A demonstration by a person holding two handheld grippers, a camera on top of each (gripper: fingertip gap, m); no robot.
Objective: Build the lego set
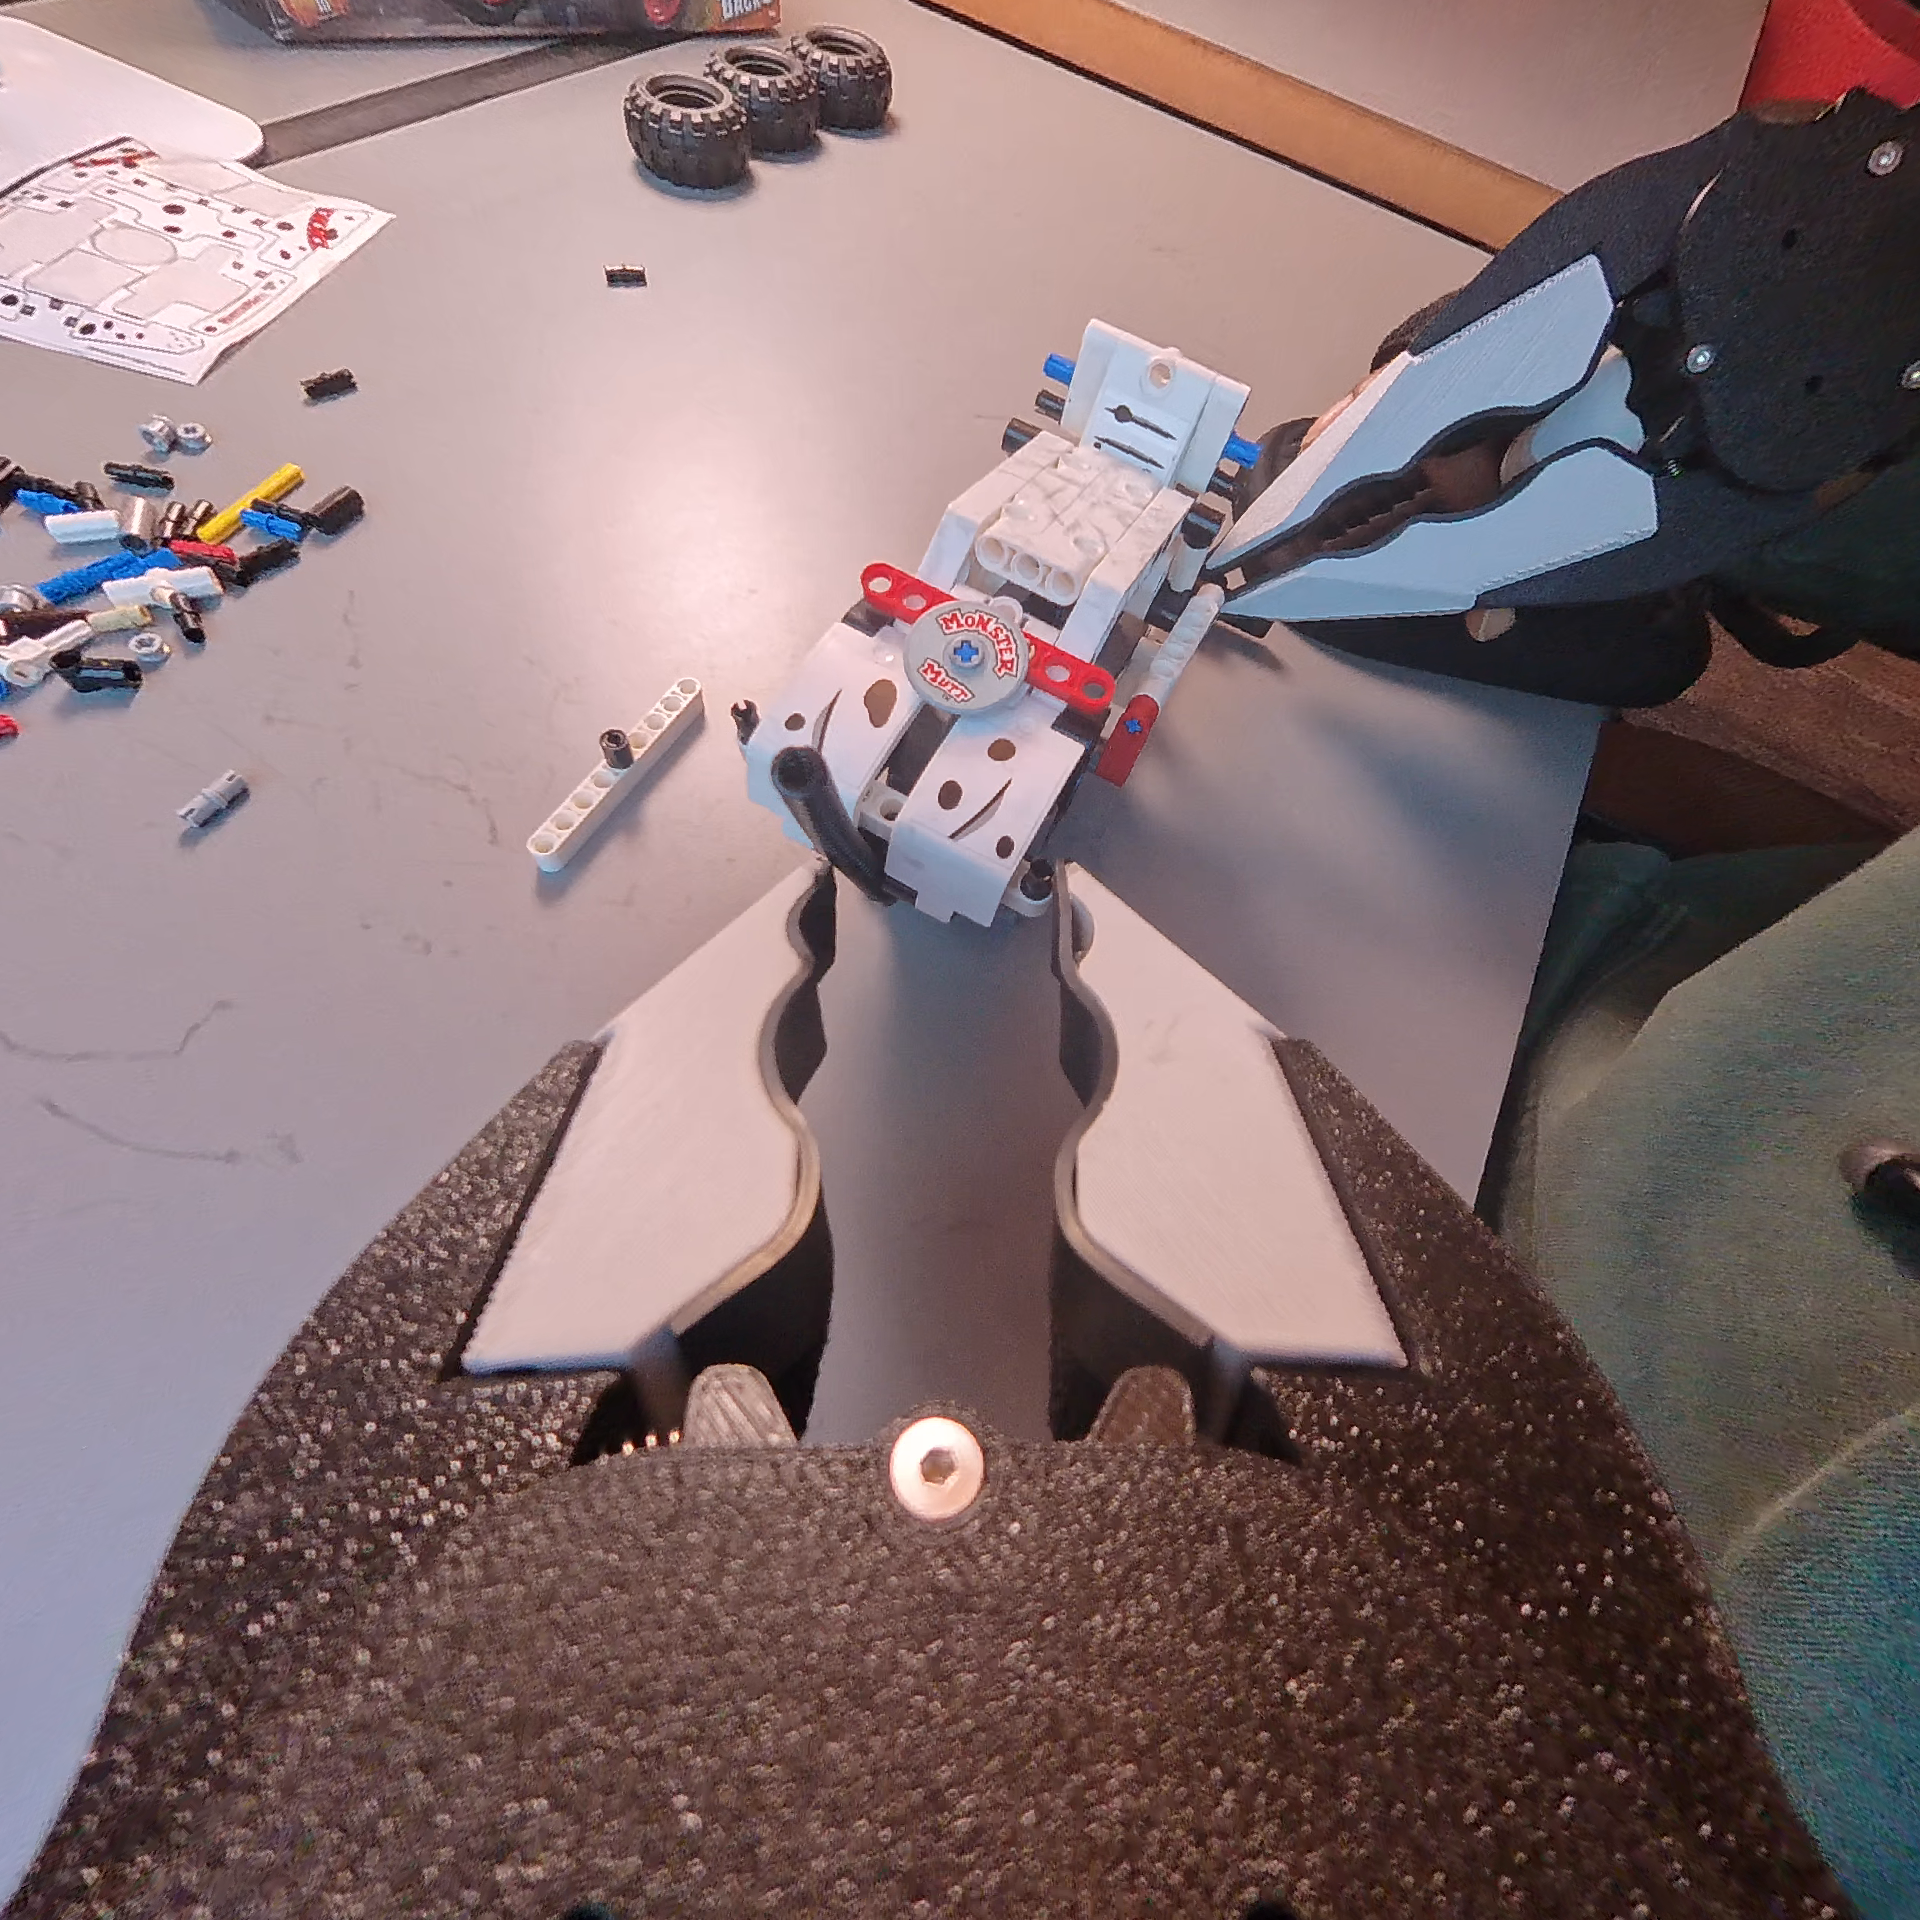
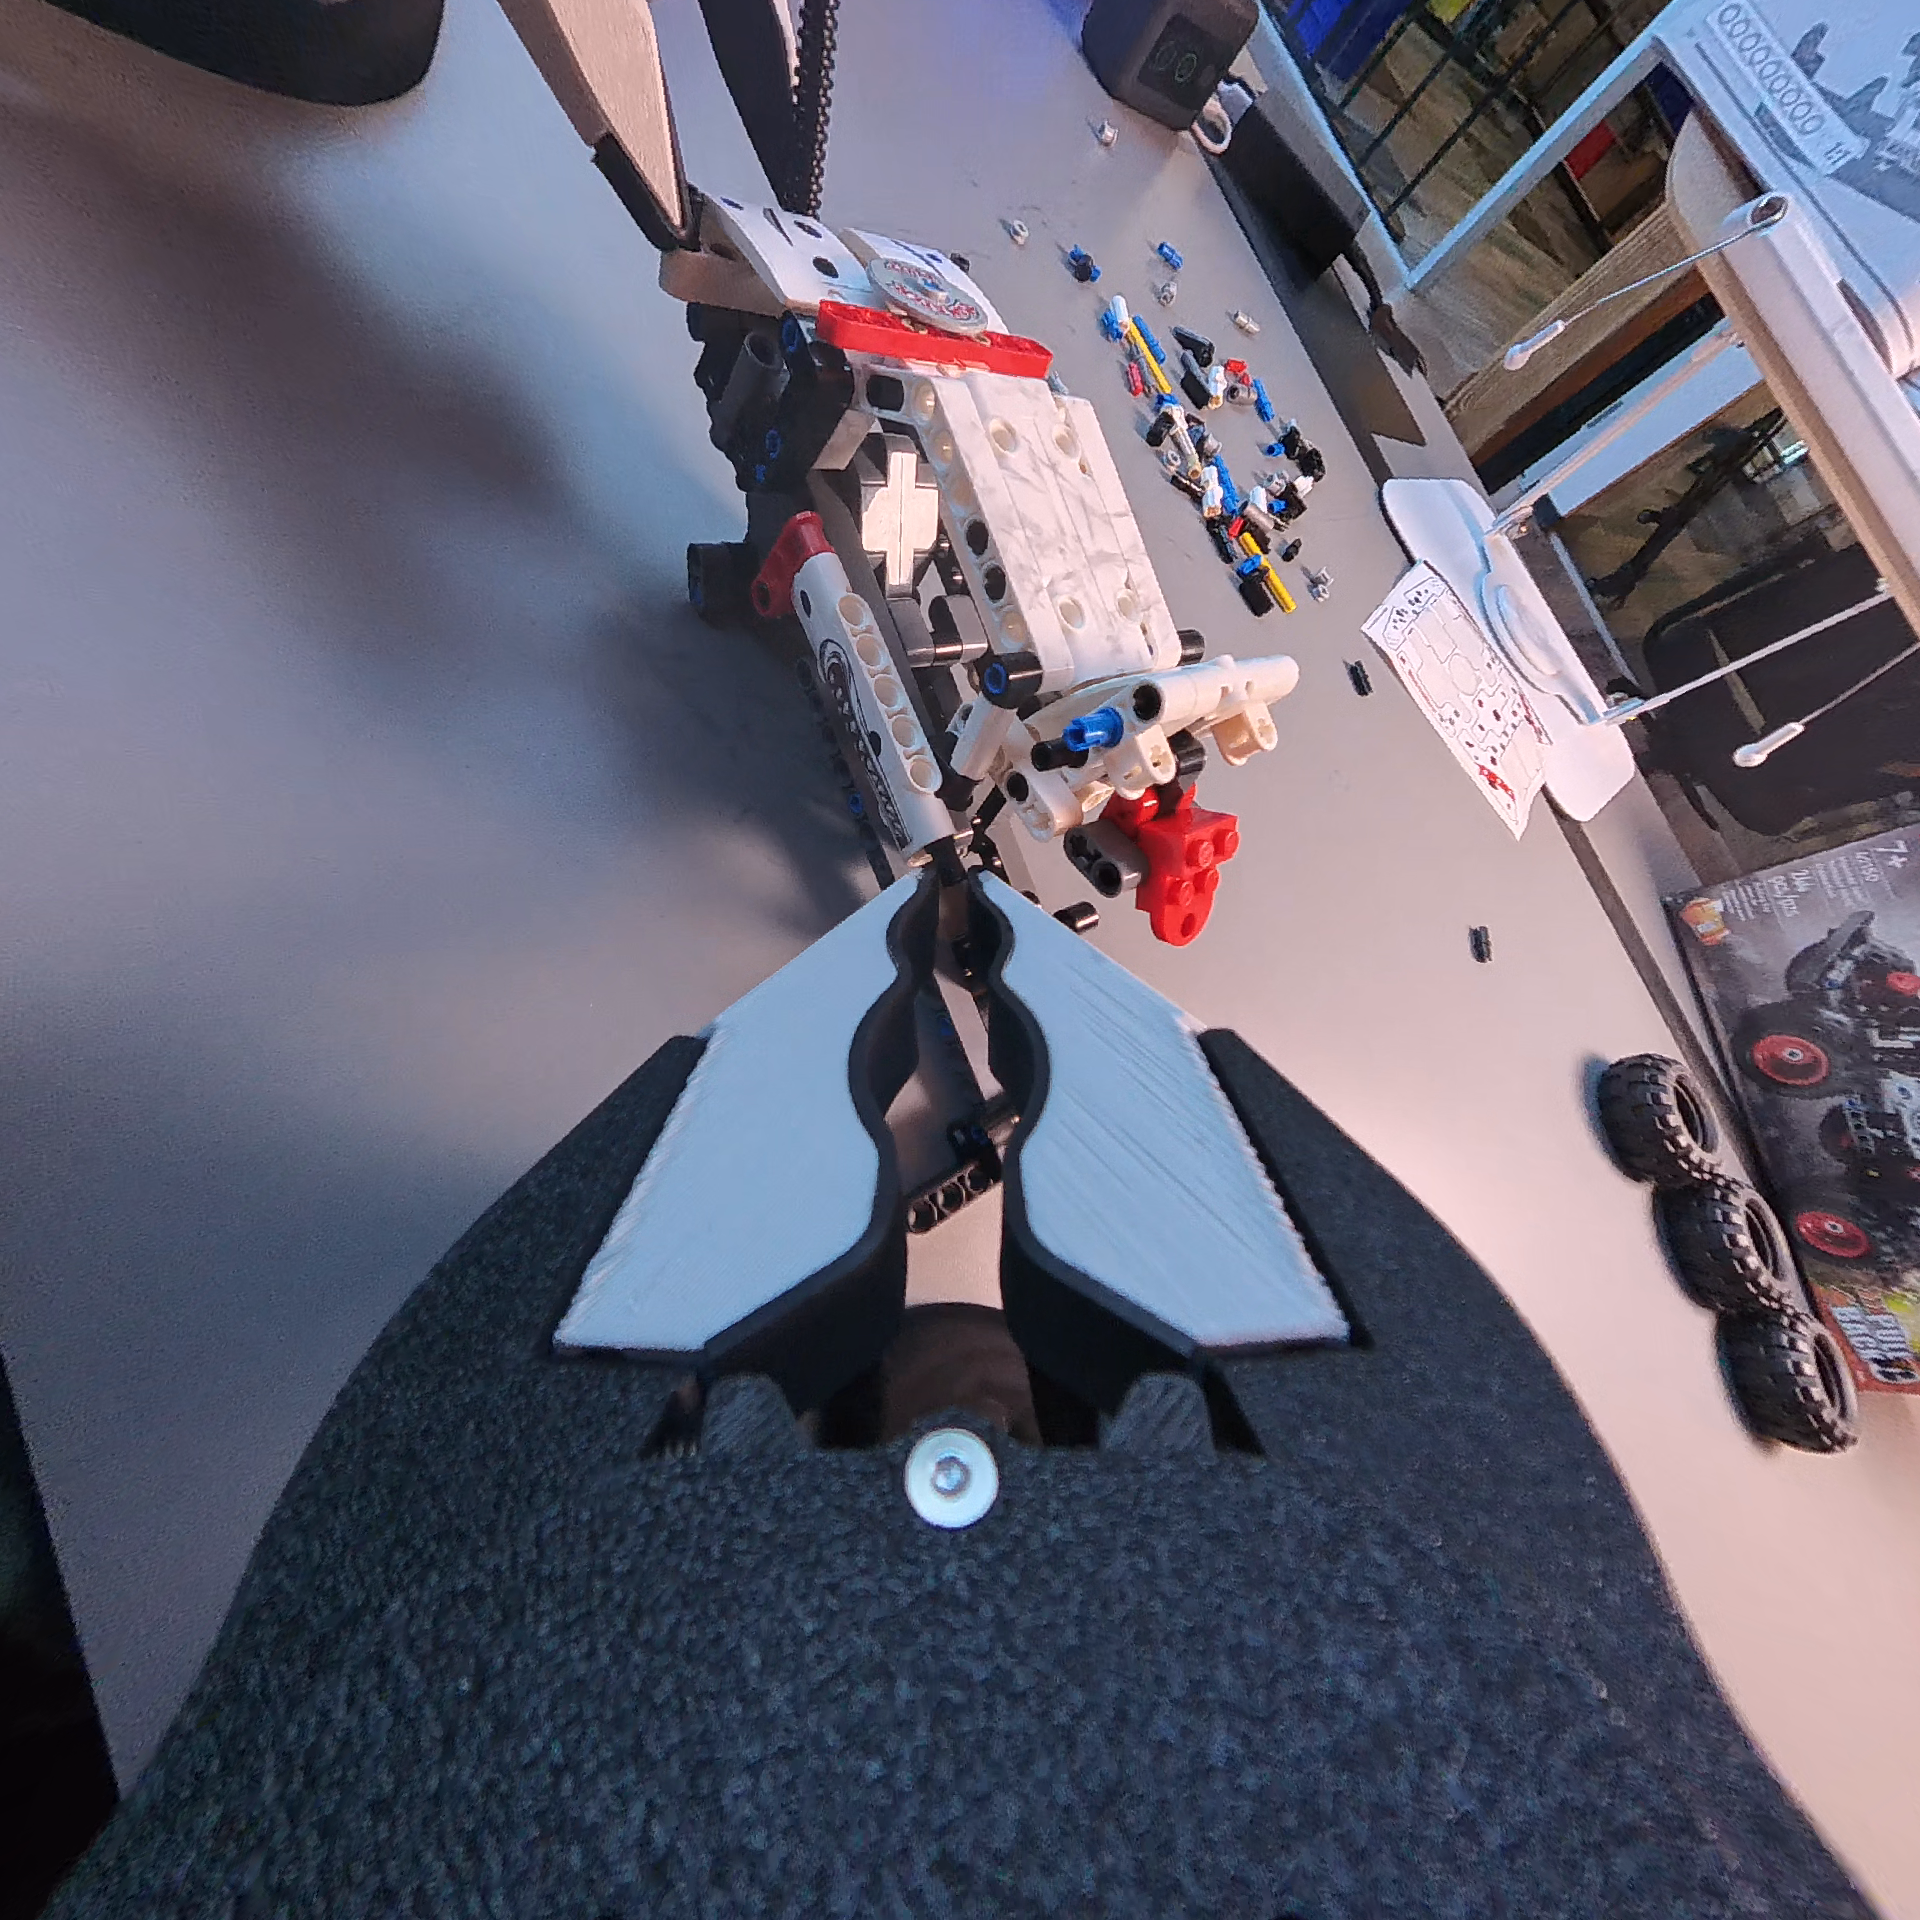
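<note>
The half-built truck [image 1: 997,634] sat on the grey table [image 1: 416,935], close to the table's right edge. It was long and thin. In the left wrist view its long side ran from the near end, right at the left gripper [image 1: 940,883], up and away toward the far end with the blue pins. It leaned a little to the right. The white spotted front pointed at the left gripper. That gripper's two fingers were spread wide, one on each side of the spotted front, and the fingertips [image 1: 805,894] sat right at its sides. I could not tell if they really touched it. The right gripper [image 1: 1221,582] came in from the right side, with its fingers nearly pressed together on something thin at the truck's side. In the right wrist view the right gripper [image 2: 945,883] pinched a thin dark piece at the end of the white beam with holes [image 2: 873,707], but the piece was too small to make out well. A red piece [image 2: 1179,857] hung under the truck's back end. Three black tyres [image 1: 753,104] stood in a row at the far side of the table. A loose white beam [image 1: 618,774] lay just left of the truck. A pile of small parts [image 1: 135,561] lay well to the left, and the sticker sheet [image 1: 166,260] was cut off by the picture edge. The box [image 2: 1829,1091] was cut off too.
</note>
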